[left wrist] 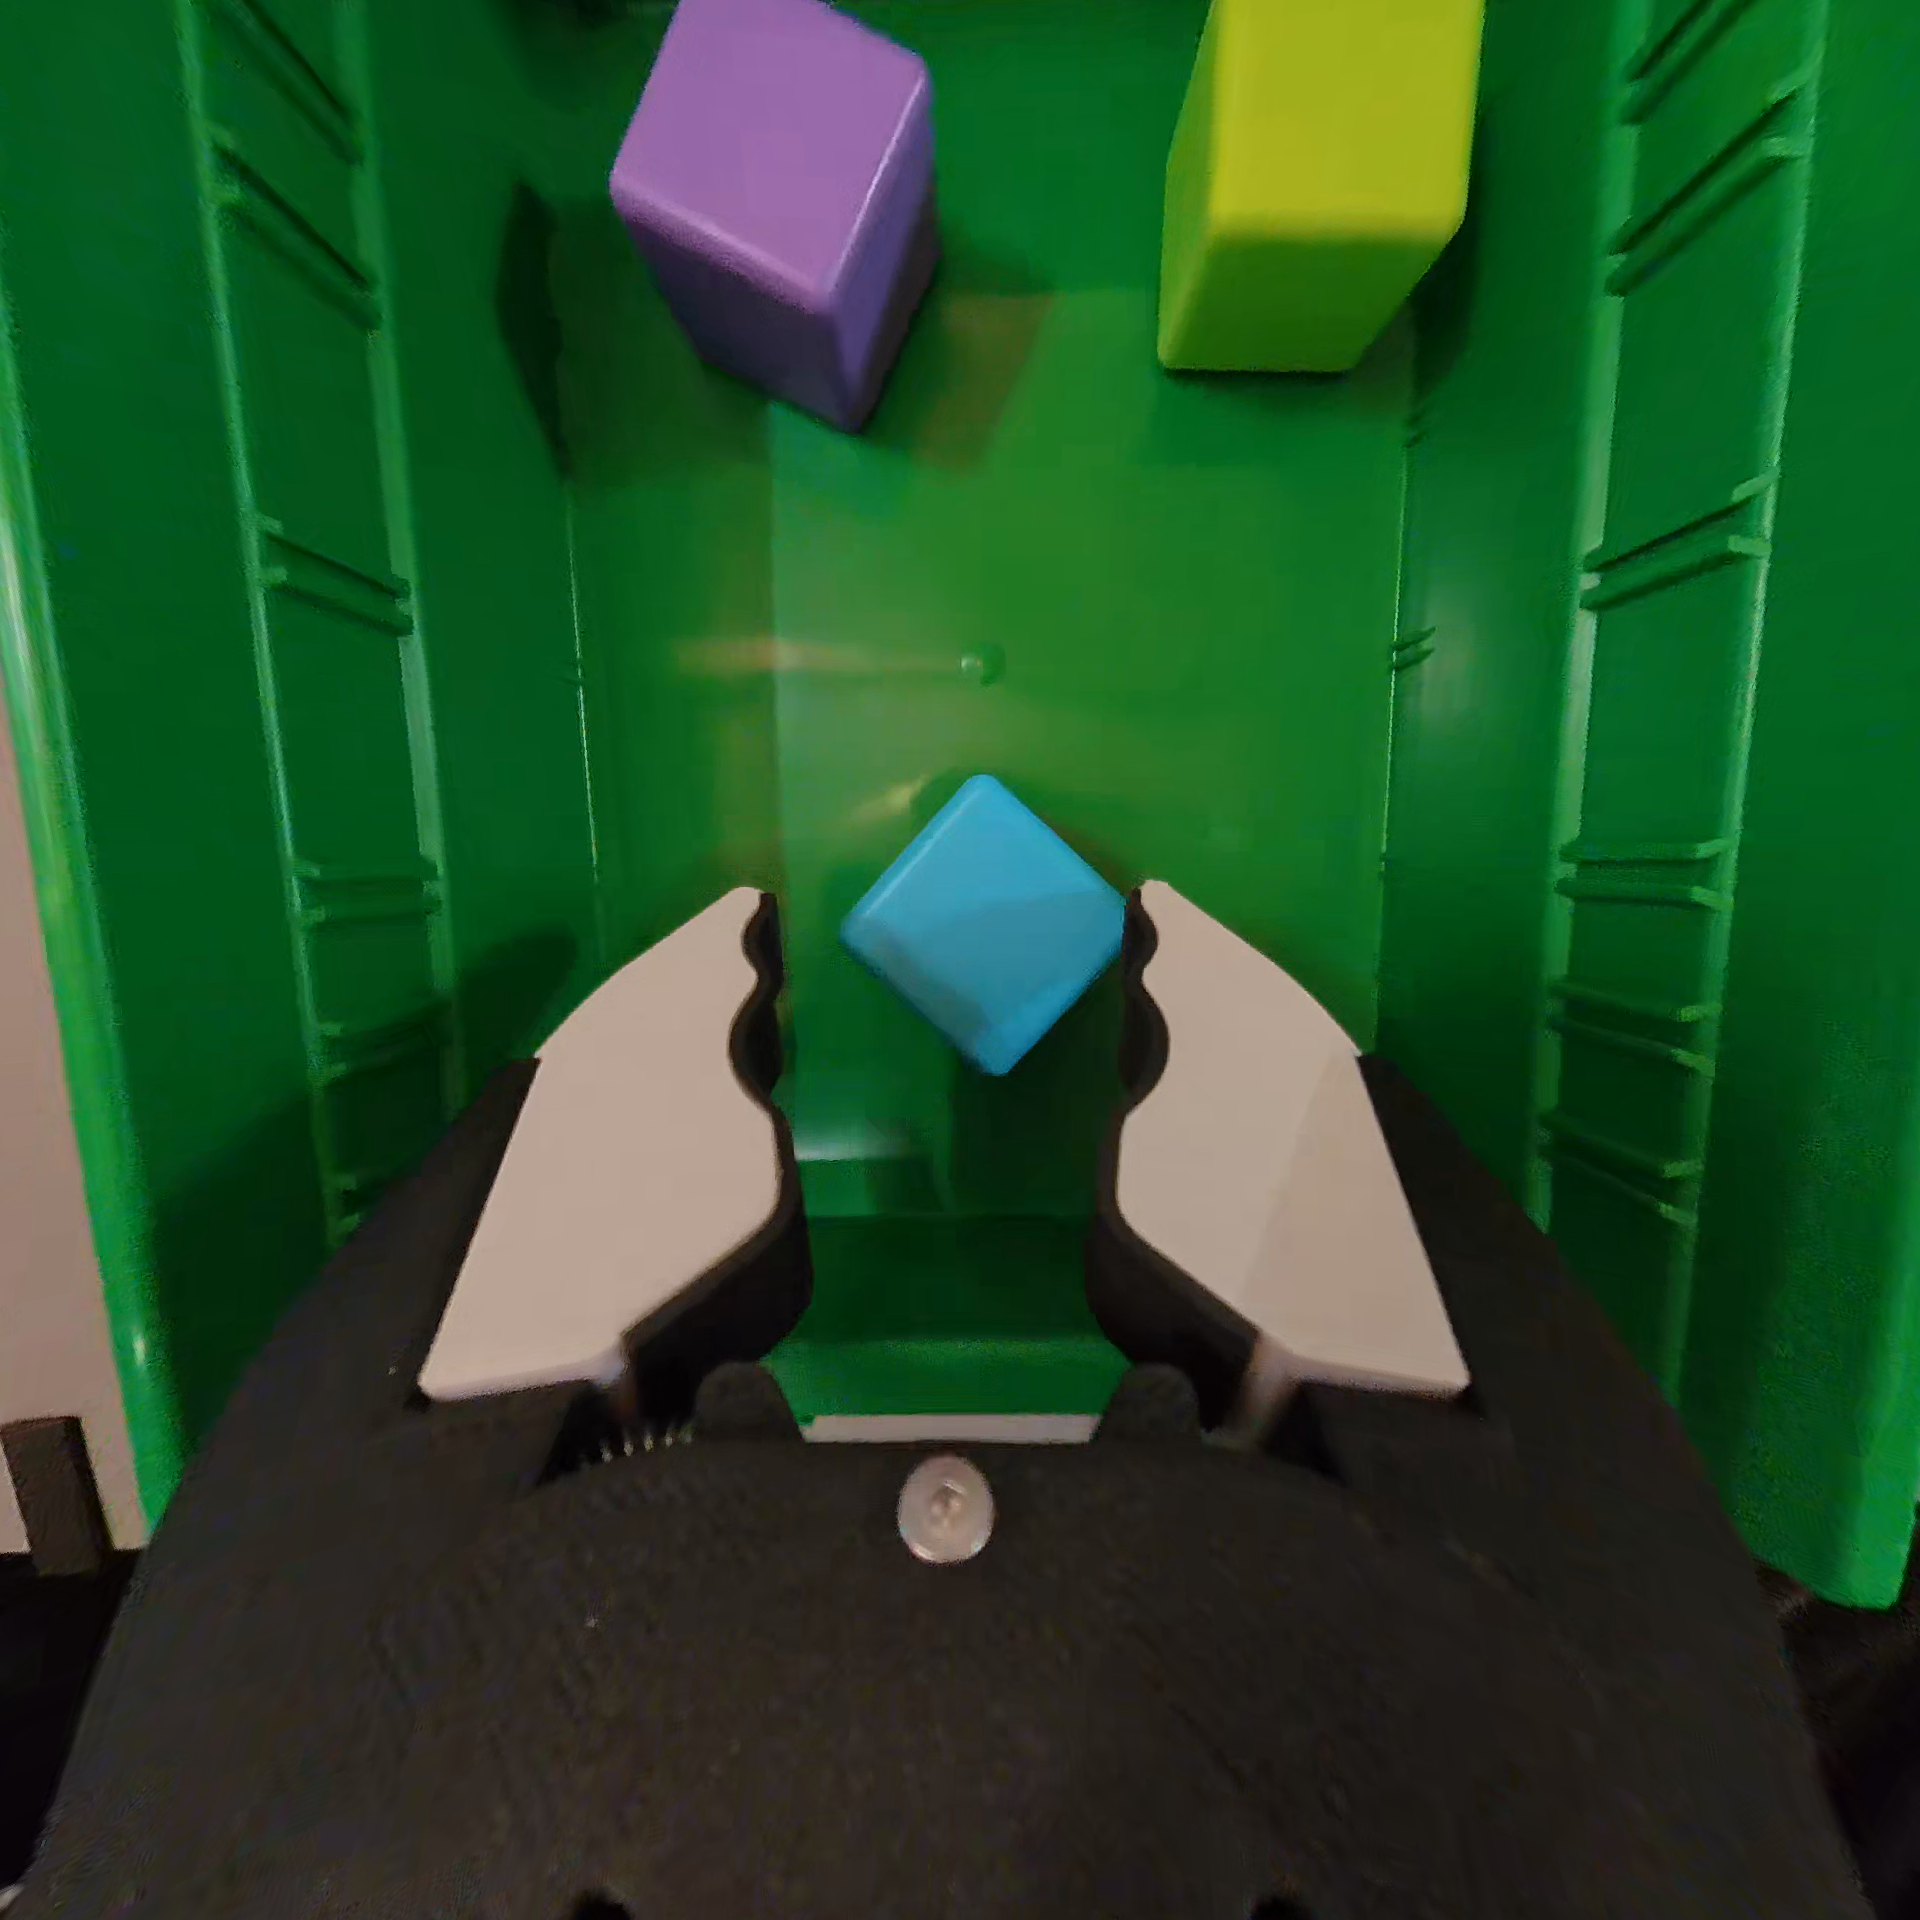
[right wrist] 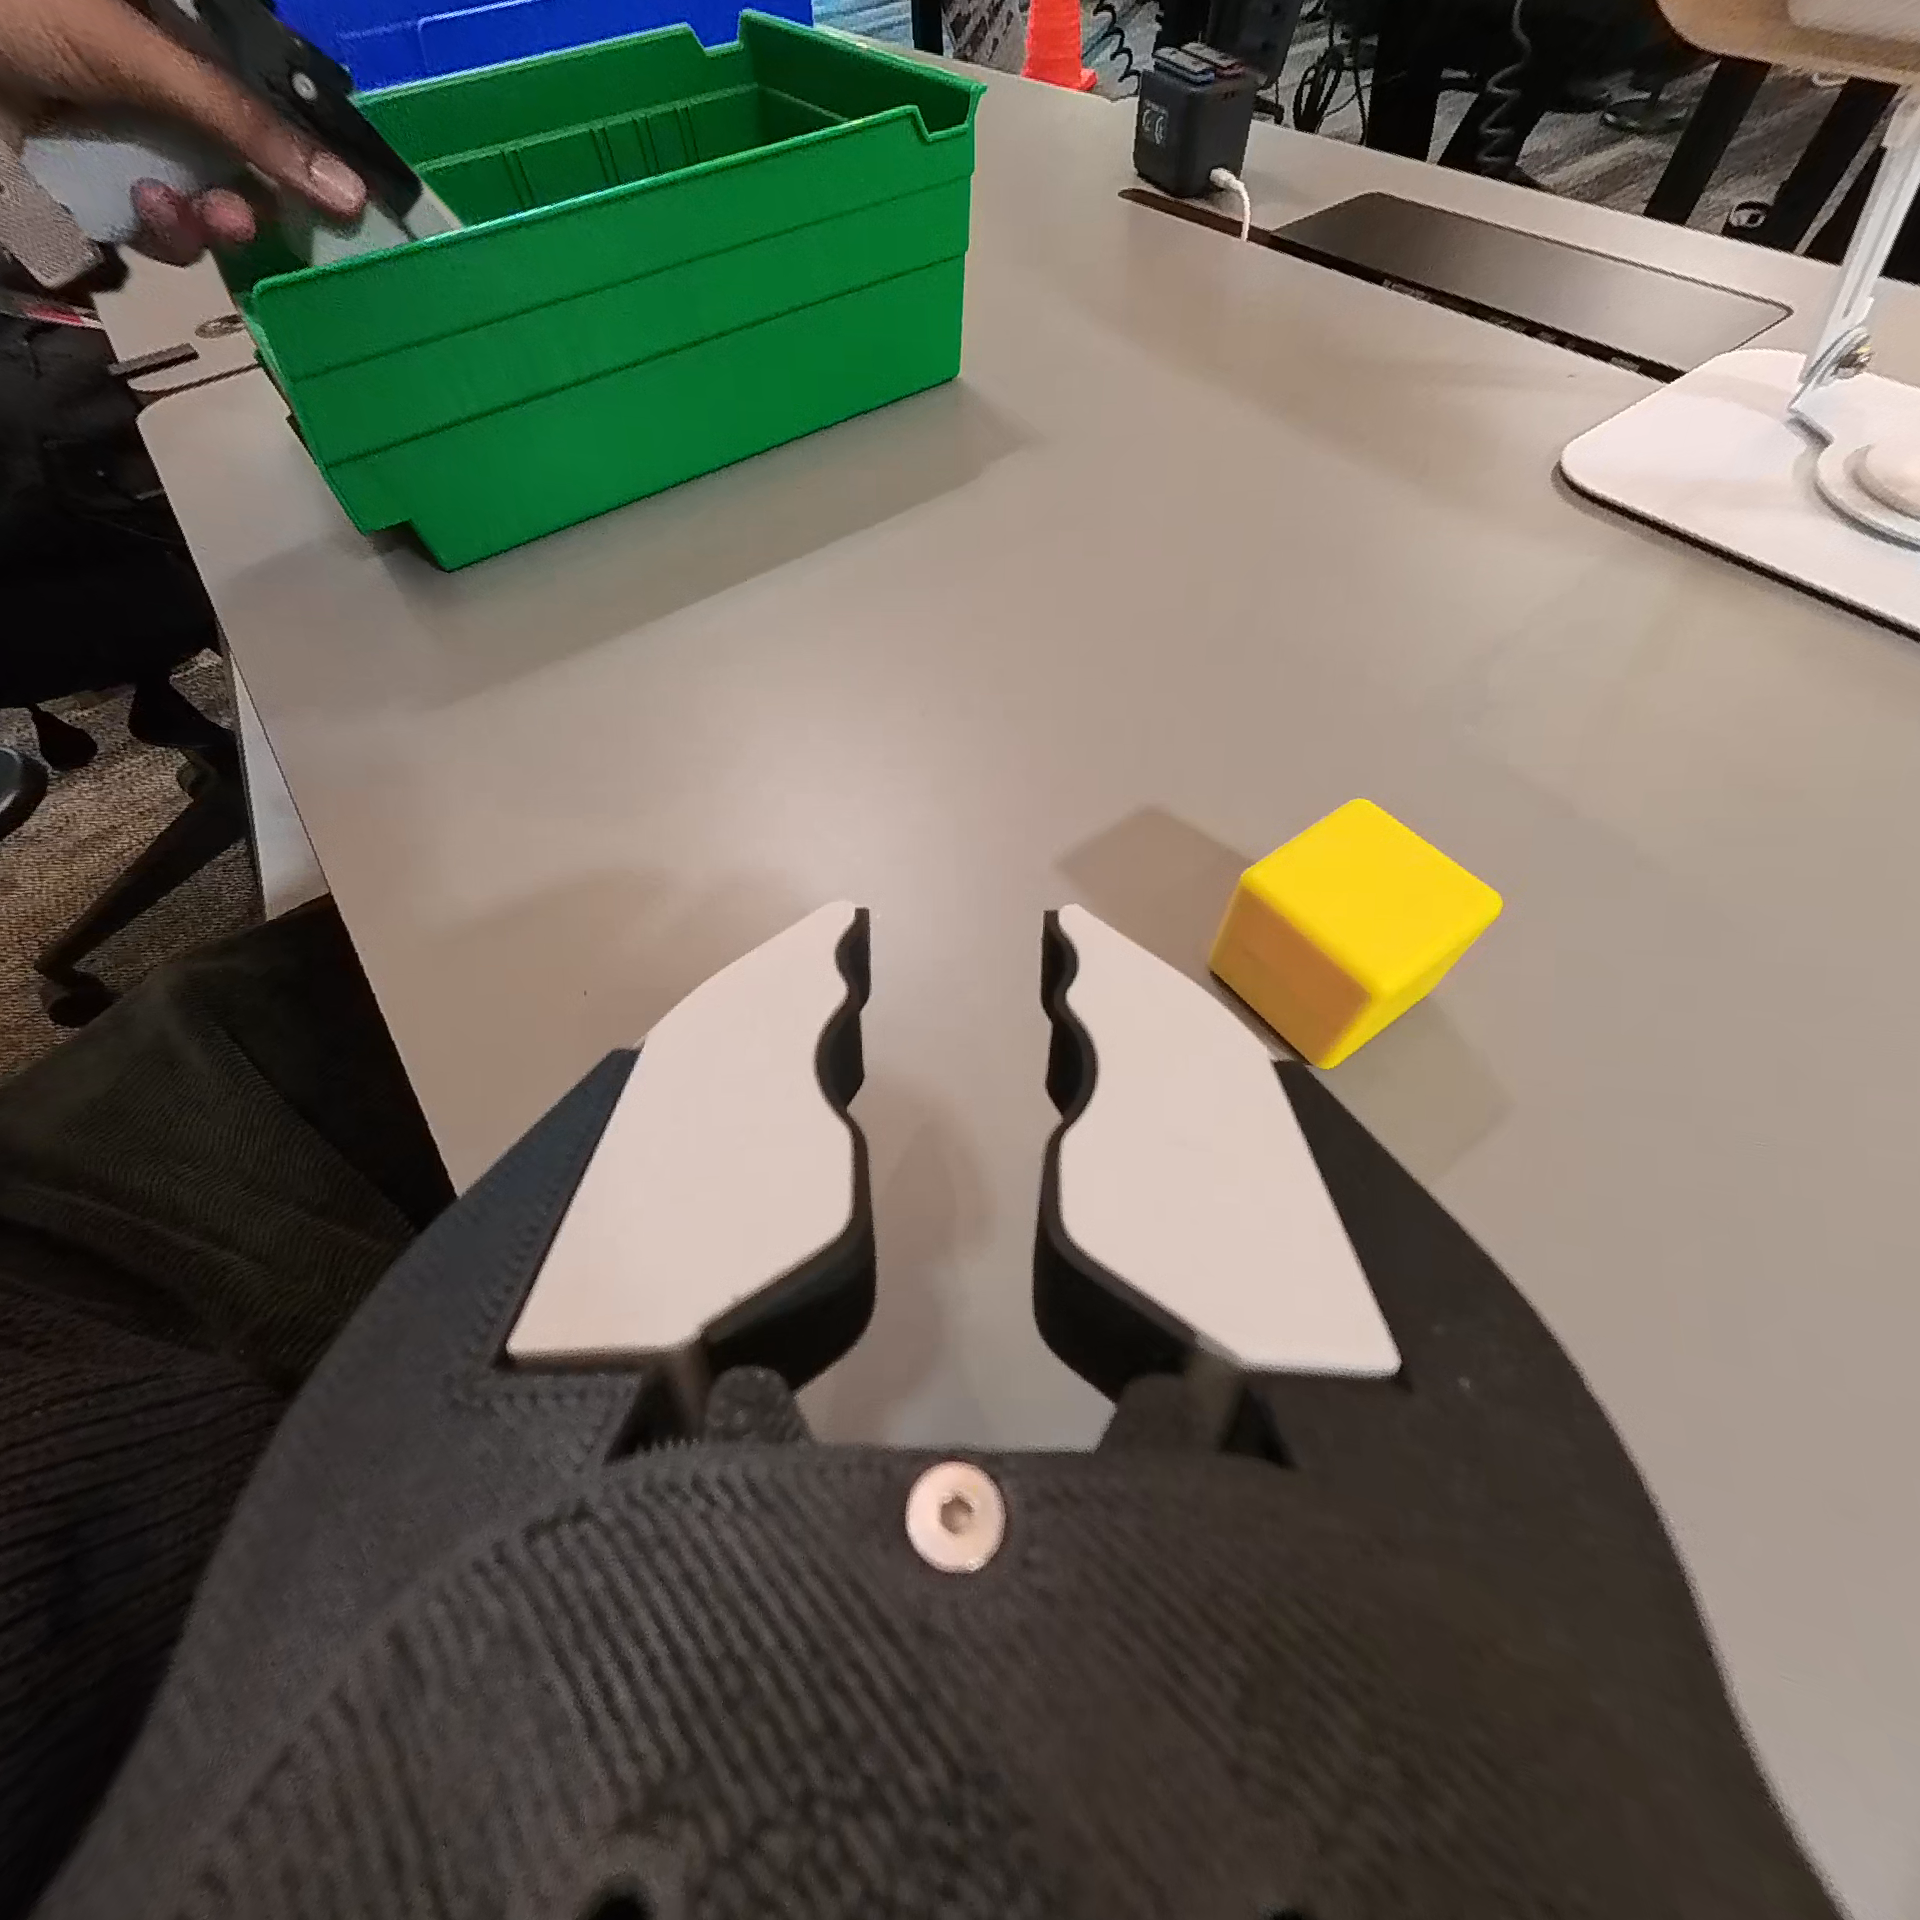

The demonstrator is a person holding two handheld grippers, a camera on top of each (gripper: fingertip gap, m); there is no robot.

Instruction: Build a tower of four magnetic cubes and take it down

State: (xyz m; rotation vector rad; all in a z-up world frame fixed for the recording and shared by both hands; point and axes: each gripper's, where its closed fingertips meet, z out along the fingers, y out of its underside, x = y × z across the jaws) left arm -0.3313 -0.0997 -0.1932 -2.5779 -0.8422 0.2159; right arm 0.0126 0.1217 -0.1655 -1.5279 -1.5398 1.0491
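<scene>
My left gripper [left wrist: 951, 914] is open and points down into a green bin [left wrist: 1143, 582]. A small blue cube [left wrist: 982, 920] is between its fingertips, corner-on; it touches or nearly touches the right finger and is clear of the left one. A purple block [left wrist: 774, 203] and a lime-green block [left wrist: 1314, 177] lie farther in on the bin floor. My right gripper [right wrist: 954, 925] is open and empty, low over the grey table [right wrist: 1039, 665]. A yellow cube [right wrist: 1351, 930] sits on the table just right of its right fingertip. The left gripper [right wrist: 343, 177], held by a hand, shows over the green bin [right wrist: 623, 343].
A blue bin [right wrist: 499, 42] stands behind the green one. A white stand base [right wrist: 1745, 478] is at the right edge, a black charger with a cable [right wrist: 1190, 130] and a dark inset panel [right wrist: 1527, 275] at the back. The table's left edge drops to carpet and a chair. Spacing between my two grippers at the tips: around 40 cm. To the purple block [left wrist: 774, 203]: left tips about 11 cm, right tips about 45 cm.
</scene>
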